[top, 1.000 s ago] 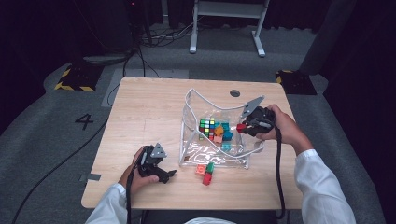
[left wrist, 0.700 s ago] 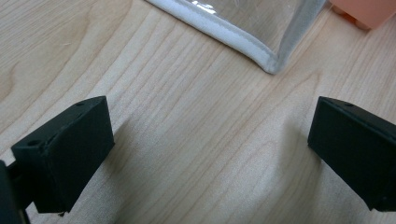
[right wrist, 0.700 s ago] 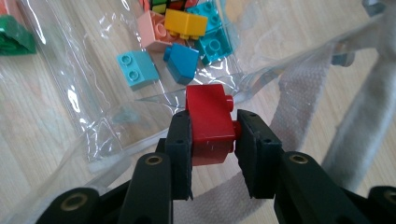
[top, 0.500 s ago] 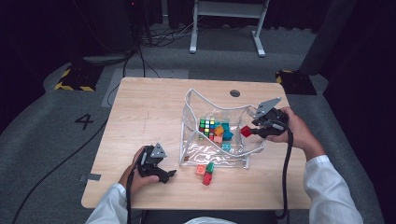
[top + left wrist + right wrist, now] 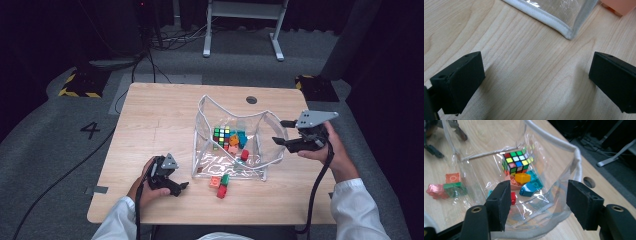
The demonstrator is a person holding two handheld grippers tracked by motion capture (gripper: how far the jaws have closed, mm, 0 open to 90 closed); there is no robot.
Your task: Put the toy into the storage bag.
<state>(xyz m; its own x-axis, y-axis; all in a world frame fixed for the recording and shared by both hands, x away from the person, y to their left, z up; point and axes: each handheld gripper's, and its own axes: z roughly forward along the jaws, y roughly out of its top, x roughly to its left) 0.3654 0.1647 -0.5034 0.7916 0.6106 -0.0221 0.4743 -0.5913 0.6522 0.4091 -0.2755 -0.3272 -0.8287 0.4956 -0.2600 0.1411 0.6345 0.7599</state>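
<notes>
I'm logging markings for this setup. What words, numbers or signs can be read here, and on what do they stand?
"4": a dark numeral on the grey floor, left of the table.
Yellow-and-black hazard stripes, no words: floor plates beside the table's far corners.
No print can be read on the clear bag, the puzzle cube or the blocks.

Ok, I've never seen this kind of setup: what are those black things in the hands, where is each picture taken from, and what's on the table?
A person holds a hand-held two-jaw tool in each hand. The high view looks down on the wooden table. The left gripper rests near the front edge, jaws open, holding nothing. The right gripper hovers beside a clear plastic bag, jaws open and empty. The other two pictures come from cameras riding on each gripper, looking along its black jaws. In the bag lie a puzzle cube and toy bricks; more loose bricks lie just outside it.
</notes>
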